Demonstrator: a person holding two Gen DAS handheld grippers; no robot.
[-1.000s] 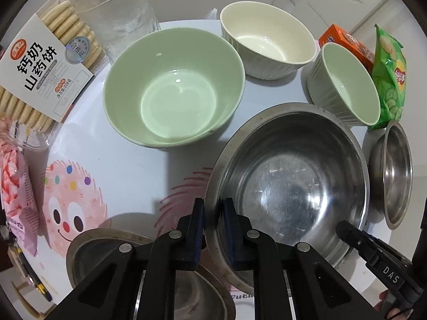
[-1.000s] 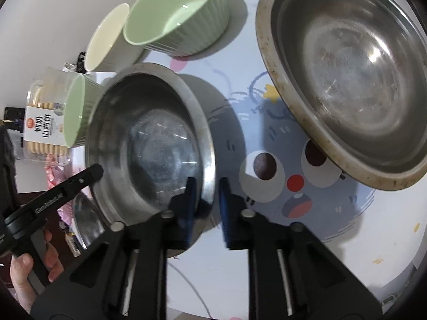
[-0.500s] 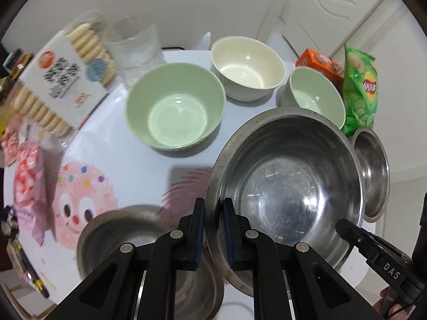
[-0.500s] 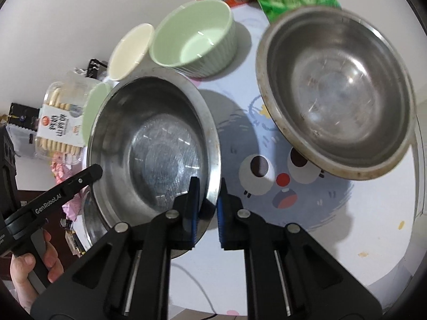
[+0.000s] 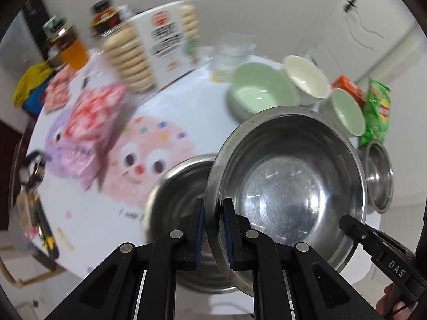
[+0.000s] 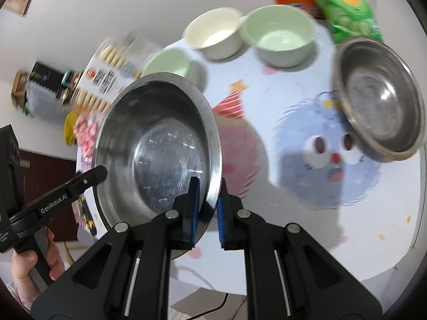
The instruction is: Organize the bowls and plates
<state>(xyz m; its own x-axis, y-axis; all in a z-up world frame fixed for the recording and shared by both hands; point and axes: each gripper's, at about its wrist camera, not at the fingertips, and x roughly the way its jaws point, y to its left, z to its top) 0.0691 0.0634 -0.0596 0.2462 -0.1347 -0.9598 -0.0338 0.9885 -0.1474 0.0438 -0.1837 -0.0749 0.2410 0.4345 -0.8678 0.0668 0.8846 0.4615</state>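
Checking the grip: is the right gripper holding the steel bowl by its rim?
Yes, the right gripper clamps the steel bowl's rim.

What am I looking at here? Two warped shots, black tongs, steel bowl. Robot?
No robot: a person holds one handheld tool per hand, each with a fisheye camera looking along its fingers. One picture is from the left tongs, the other from the right tongs. Both are shut on opposite rims of one steel bowl, held above the table; each view also shows the other tool. On the table: two green bowls, a cream bowl, a second steel bowl, and a third under the held one. Snacks too: biscuits, chips, pink packets.
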